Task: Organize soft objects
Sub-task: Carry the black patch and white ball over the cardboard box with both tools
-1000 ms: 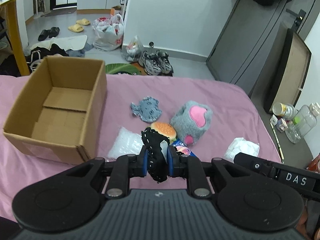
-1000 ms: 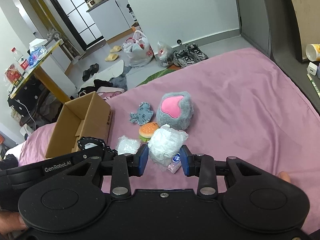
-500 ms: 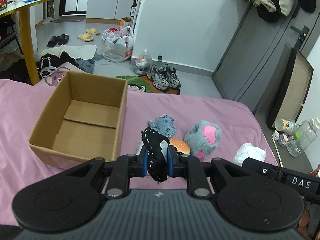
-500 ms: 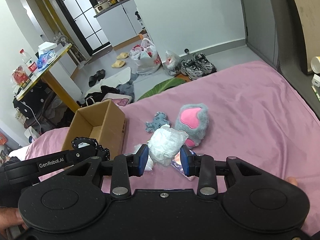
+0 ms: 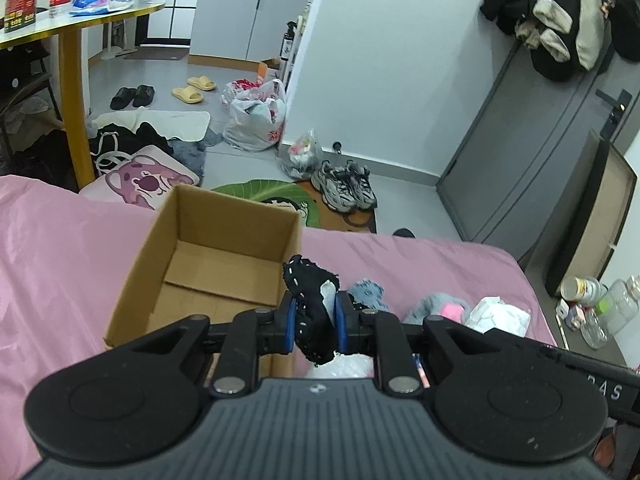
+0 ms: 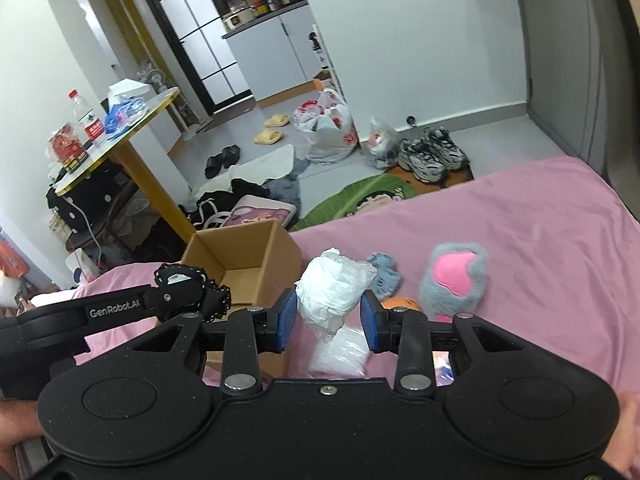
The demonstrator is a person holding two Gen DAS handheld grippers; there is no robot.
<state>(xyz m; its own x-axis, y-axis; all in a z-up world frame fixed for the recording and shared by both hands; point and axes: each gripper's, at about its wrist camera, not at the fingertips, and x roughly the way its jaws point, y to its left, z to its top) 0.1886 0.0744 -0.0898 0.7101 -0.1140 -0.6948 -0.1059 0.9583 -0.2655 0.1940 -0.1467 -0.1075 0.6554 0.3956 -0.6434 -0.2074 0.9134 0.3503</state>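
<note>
My left gripper [image 5: 316,320] is shut on a black lace-edged cloth [image 5: 314,308], held above the pink bed just right of the open cardboard box [image 5: 218,258]. My right gripper [image 6: 329,320] is shut on a crumpled white plastic-wrapped bundle [image 6: 334,286], lifted off the bed. The left gripper with its black cloth [image 6: 188,284] shows at the left of the right wrist view, near the box [image 6: 244,264]. On the bed lie a grey plush paw with a pink pad [image 6: 456,280], a small blue-grey plush [image 6: 384,274], an orange burger toy [image 6: 398,304] and a flat clear packet [image 6: 342,354].
The pink bed [image 5: 60,264] ends at a cluttered floor with sneakers [image 5: 344,186], a green mat [image 5: 264,194], plastic bags [image 5: 256,120] and slippers. A yellow-legged table [image 5: 74,92] stands at left. Bottles and a can [image 5: 582,290] sit beside the bed at right.
Both grippers have risen and shifted left toward the box with their loads. The toys on the bed now sit lower and further right in view.
</note>
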